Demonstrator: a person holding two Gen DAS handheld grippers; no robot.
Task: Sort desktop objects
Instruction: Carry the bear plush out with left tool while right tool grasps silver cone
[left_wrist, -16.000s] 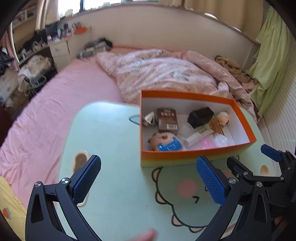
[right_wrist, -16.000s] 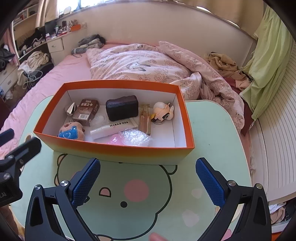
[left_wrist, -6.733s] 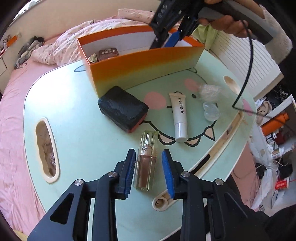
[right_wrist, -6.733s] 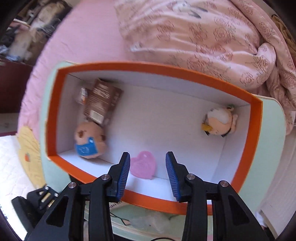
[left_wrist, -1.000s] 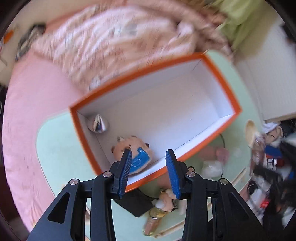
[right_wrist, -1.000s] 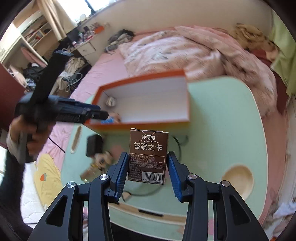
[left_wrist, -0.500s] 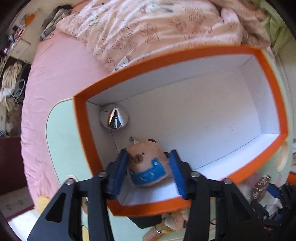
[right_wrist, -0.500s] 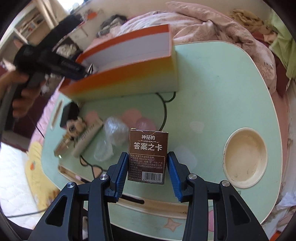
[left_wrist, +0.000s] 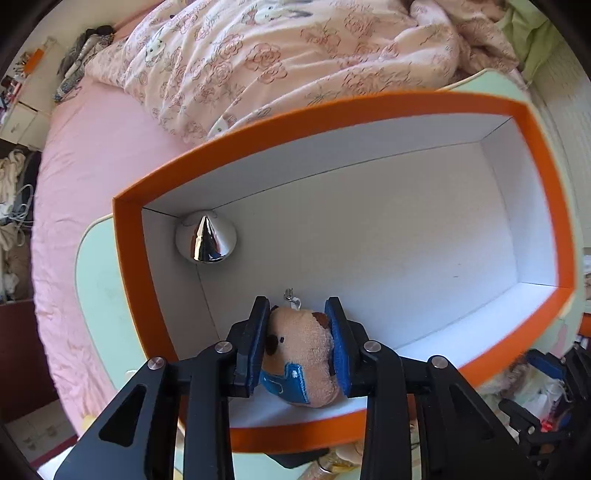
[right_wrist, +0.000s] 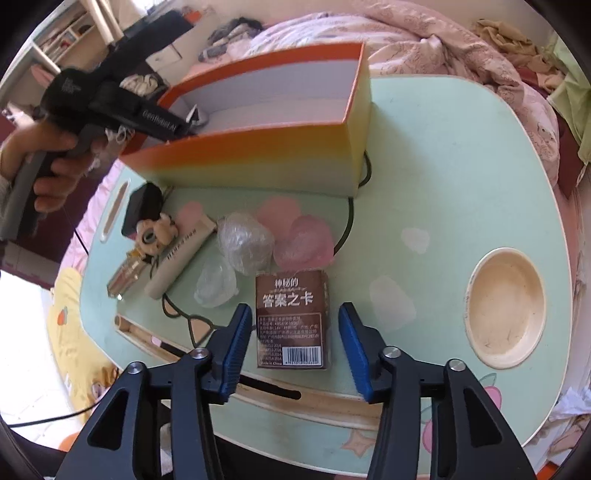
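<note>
Left gripper (left_wrist: 297, 349): clamped on the tan plush piglet with a blue bib (left_wrist: 301, 356), inside the orange-rimmed white cardboard box (left_wrist: 406, 229); shiny silver cone (left_wrist: 205, 242) ahead, left of the fingers. Right gripper (right_wrist: 293, 345): parted, either side of the brown card box with white print (right_wrist: 291, 319), flat on the mint green table (right_wrist: 443, 184), untouched by either pad.

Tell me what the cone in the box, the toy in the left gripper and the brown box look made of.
Cone: polished metal or chromed plastic, mirror reflections.
Toy: plush fabric, fuzzy nap, dented between the fingers.
Brown box: printed cardboard, slight sheen, perhaps film-wrapped.
</note>
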